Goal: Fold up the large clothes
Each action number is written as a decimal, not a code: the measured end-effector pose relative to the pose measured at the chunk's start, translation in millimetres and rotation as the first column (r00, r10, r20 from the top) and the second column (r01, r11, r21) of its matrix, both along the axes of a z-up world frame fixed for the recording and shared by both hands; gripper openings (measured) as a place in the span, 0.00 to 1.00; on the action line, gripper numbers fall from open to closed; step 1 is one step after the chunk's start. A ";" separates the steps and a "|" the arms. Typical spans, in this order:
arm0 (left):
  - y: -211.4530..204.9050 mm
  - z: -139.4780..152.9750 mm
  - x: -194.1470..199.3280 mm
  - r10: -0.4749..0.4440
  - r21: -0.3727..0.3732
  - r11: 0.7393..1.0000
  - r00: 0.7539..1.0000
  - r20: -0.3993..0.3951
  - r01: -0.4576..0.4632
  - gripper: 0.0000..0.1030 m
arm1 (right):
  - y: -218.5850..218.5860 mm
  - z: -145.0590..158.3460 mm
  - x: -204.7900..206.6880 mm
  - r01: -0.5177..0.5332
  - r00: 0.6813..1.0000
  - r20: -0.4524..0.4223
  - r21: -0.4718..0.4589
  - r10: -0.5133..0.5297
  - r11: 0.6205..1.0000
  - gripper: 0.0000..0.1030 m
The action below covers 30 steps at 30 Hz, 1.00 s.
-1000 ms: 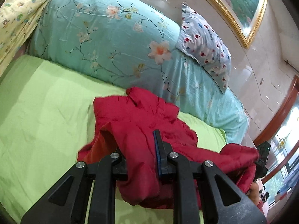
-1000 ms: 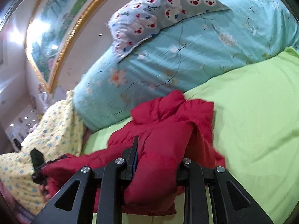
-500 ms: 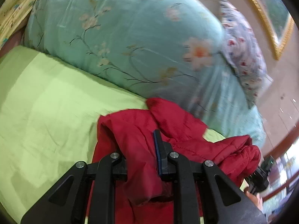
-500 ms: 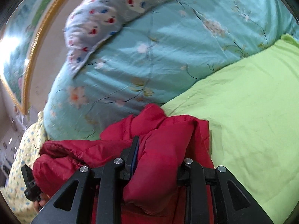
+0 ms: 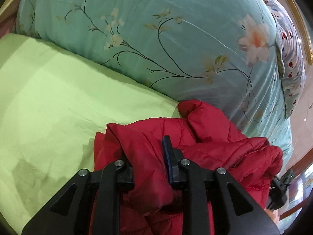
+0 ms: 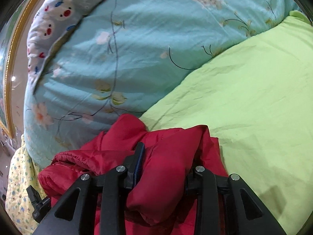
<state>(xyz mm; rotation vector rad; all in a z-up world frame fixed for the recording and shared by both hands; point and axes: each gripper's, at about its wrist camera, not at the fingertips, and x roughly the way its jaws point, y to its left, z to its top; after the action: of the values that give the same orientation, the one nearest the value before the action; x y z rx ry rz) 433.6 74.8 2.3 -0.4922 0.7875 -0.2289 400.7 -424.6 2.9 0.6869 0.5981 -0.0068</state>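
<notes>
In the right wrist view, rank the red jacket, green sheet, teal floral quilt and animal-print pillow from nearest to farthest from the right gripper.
1. Red jacket: clamped in the right gripper.
2. Green sheet: right, under the jacket.
3. Teal floral quilt: piled behind jacket and sheet.
4. Animal-print pillow: upper left, on the quilt, farthest.

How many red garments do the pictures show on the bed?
1: a red jacket, bunched on the green sheet beside the floral duvet, gripped by the left gripper and right gripper. Others may lie out of view.
</notes>
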 end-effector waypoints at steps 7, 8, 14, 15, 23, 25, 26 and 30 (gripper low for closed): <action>6.9 22.1 -31.6 -0.040 -0.016 0.999 0.998 0.042 0.041 0.34 | -0.8 -13.6 11.9 0.009 1.000 0.001 0.008 -0.009 1.000 0.32; 8.3 26.8 -40.3 -0.044 -0.024 0.999 0.998 0.054 0.046 0.36 | -0.5 -14.4 12.8 0.011 1.000 0.000 0.006 -0.011 1.000 0.32; -11.7 47.2 -90.2 -0.082 0.046 0.996 0.988 0.127 0.077 0.38 | 1.0 -16.9 16.2 0.024 1.000 -0.008 0.000 -0.024 1.000 0.32; -23.7 47.4 -96.2 -0.114 0.078 0.991 0.985 0.132 0.105 0.38 | 1.7 -17.1 17.3 0.027 1.000 -0.011 -0.004 -0.027 1.000 0.32; -108.2 25.2 -103.0 -0.273 0.323 0.918 0.958 0.087 0.232 0.38 | 7.3 -14.8 25.9 0.022 0.999 -0.032 -0.029 -0.023 0.999 0.34; -111.6 17.6 -92.4 -0.244 0.363 0.909 0.967 0.067 0.204 0.38 | 7.1 -10.8 23.4 0.009 1.000 -0.029 -0.020 -0.010 1.000 0.38; -111.2 14.5 -87.3 -0.229 0.371 0.909 0.972 0.061 0.191 0.38 | 6.7 -8.6 21.6 0.003 1.000 -0.025 -0.013 -0.003 1.000 0.41; -110.6 8.8 -74.0 -0.203 0.379 0.910 0.978 0.054 0.168 0.38 | 4.7 2.7 5.0 -0.006 1.000 0.003 0.023 0.006 1.000 0.51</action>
<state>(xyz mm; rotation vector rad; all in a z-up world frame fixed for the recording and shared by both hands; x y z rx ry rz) 359.7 -35.9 11.1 -0.0449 0.7659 -0.2693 405.7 -419.9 5.6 0.7072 0.5977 0.0065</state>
